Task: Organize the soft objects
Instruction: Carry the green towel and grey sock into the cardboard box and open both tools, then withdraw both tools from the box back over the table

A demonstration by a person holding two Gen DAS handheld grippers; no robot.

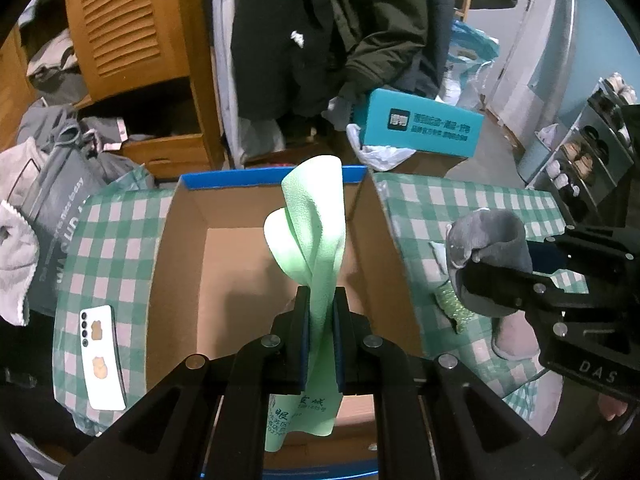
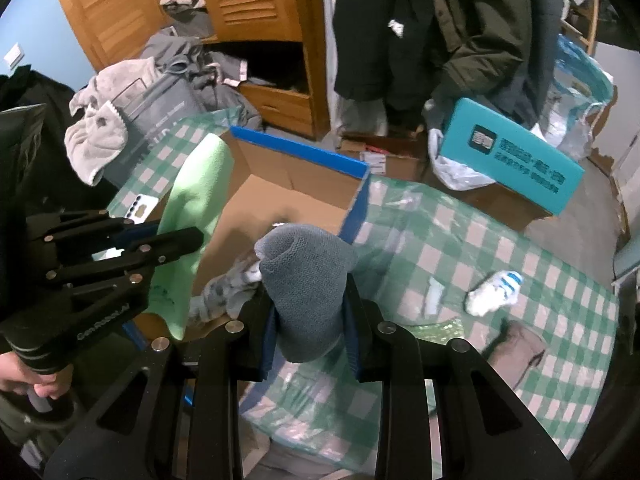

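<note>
The left gripper (image 1: 320, 316) pinched the green cloth (image 1: 316, 220) above the cardboard box (image 1: 256, 256), the right gripper (image 2: 310, 312) clamped a grey sock (image 2: 308, 272); either risked snagging on release.

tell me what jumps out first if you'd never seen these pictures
The pale green cloth stands out most, pinched upright in the left tongs over the open cardboard box. Next is the grey sock clamped in the right tongs, held over the box's right edge. Both hang above a green-and-white checked tablecloth, where a small white sock lies on the right.
</note>
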